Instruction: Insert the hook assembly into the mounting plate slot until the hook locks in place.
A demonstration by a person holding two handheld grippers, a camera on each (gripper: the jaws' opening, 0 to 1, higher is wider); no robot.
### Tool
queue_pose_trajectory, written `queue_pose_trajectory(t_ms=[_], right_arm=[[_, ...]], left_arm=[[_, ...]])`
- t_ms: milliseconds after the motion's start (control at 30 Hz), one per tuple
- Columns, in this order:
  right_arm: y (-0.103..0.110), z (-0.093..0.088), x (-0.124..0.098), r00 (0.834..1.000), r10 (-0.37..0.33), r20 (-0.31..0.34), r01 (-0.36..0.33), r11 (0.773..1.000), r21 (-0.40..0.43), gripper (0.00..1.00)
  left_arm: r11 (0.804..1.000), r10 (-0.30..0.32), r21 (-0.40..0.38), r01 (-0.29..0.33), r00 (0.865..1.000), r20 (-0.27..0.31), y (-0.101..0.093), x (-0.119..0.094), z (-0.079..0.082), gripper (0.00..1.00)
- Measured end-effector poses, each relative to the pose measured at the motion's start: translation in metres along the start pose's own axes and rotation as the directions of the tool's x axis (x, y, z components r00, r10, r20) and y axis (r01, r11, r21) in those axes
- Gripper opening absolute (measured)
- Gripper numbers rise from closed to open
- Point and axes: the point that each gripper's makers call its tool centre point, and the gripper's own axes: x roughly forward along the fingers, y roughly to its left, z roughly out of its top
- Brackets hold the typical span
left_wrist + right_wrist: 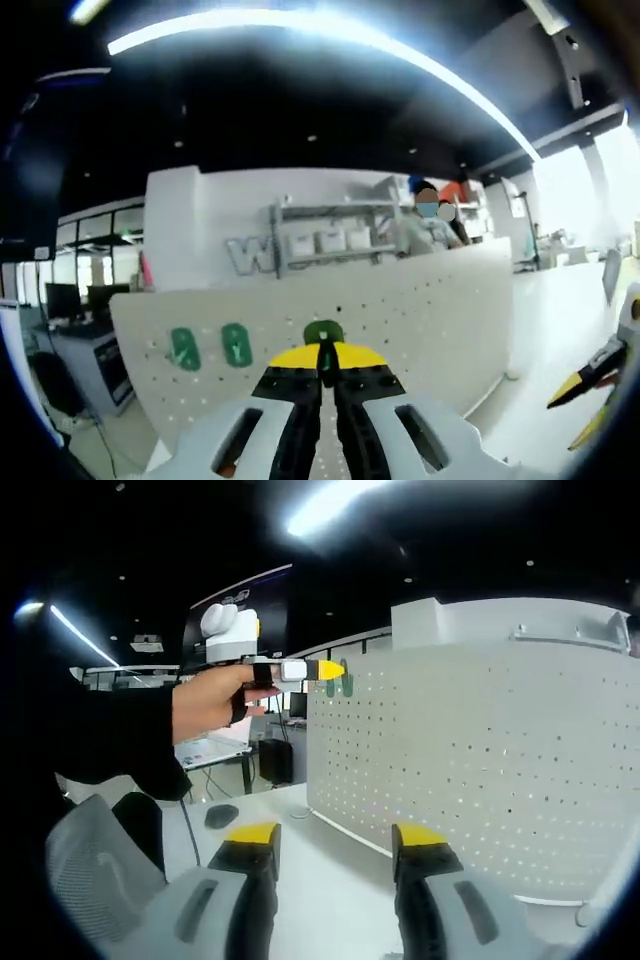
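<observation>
Pinching the green hook [323, 331], left tool [327, 375] meets pegboard [420, 310]; right tool [335, 852] spread.

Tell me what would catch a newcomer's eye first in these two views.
The white perforated board standing upright across both views draws the eye first, with green hooks mounted on its left part in the left gripper view. Next is the left gripper, its yellow-tipped jaws closed together right at a green hook on the board. In the right gripper view, a hand holds that gripper up against the board, while the right gripper hangs open over the white table.
</observation>
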Motion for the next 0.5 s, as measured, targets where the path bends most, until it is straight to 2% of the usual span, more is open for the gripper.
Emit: queue_pose_trajectory(t_ms=[500], right_arm=[[-0.002,0.000,-0.001,1.000,0.000,0.002,0.000,1.000,0.003,0.42]], left_arm=[[0.999,0.045,0.030,-0.045,0.999,0.014,0.005,0.025,0.003,0.03]])
